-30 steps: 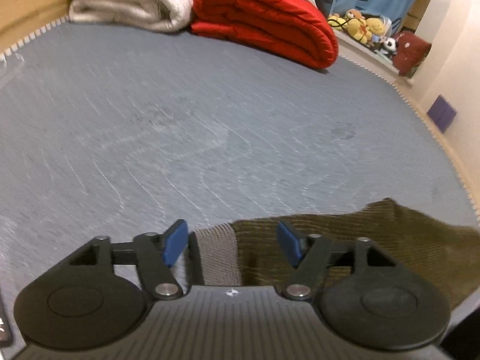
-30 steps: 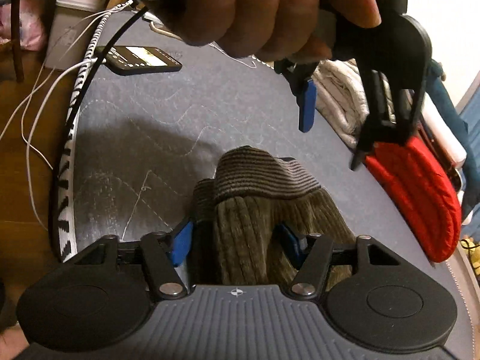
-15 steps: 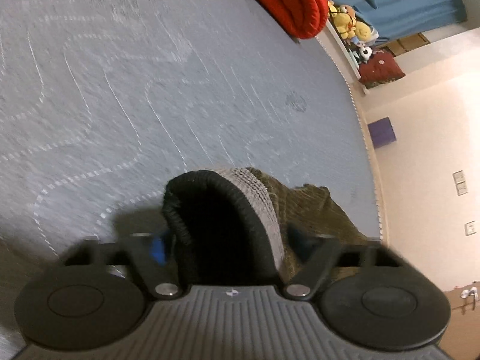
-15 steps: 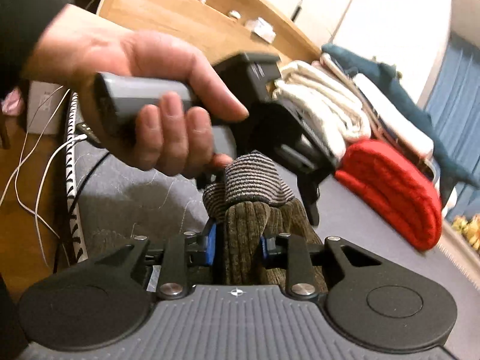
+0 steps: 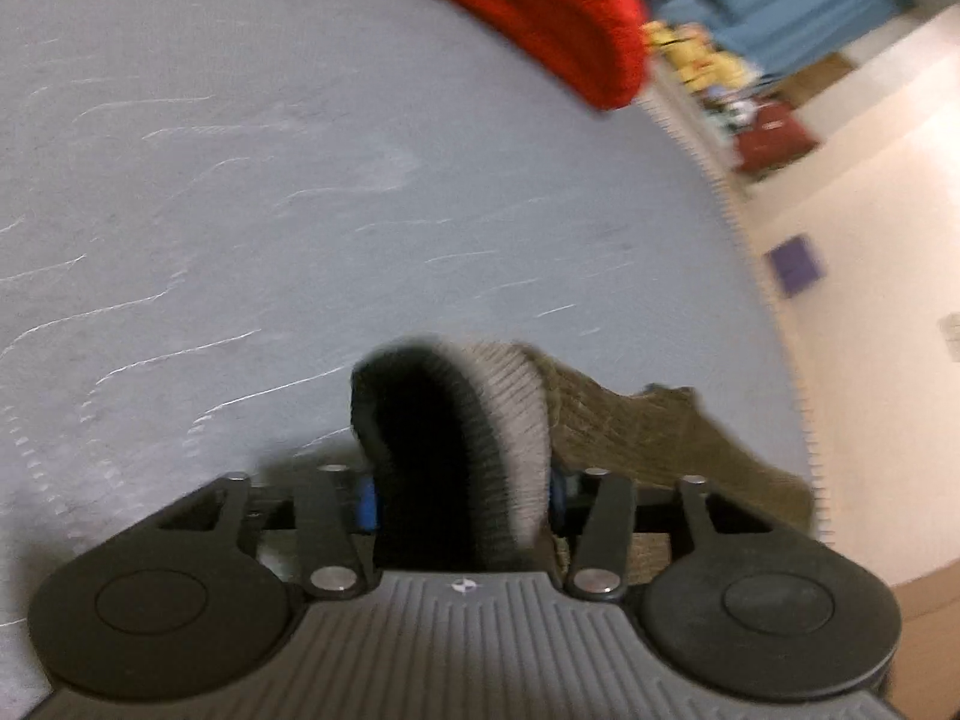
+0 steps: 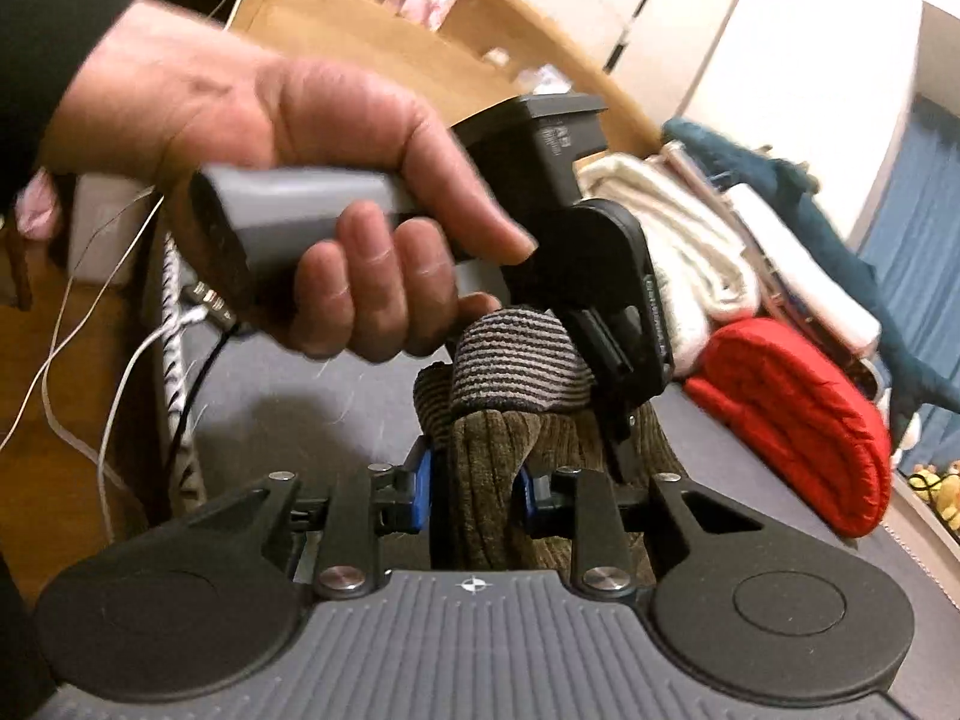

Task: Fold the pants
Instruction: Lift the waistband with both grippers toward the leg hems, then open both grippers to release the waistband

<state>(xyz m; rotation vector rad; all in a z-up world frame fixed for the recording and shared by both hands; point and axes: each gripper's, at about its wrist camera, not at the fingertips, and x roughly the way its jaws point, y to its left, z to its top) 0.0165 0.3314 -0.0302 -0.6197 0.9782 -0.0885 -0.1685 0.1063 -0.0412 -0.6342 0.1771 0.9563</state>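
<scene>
The pants (image 6: 516, 420), olive corduroy with a striped knit waistband, are bunched and lifted off the grey bed cover (image 5: 300, 180). The right gripper (image 6: 474, 489) is clamped on a fold of the corduroy, its jaws having eased slightly apart while the cloth sits pinched between them. The left gripper (image 5: 459, 495) has just been closing and grips the rolled waistband, whose dark inside fills the gap; the rest of the pants trails off to the right on the cover. The left view is blurred, and its blue pads are mostly hidden by cloth. A hand (image 6: 288, 192) in a dark sleeve wraps the left gripper's grey handle, angled downward over the waistband. A red blanket (image 6: 798, 414) lies beyond.
</scene>
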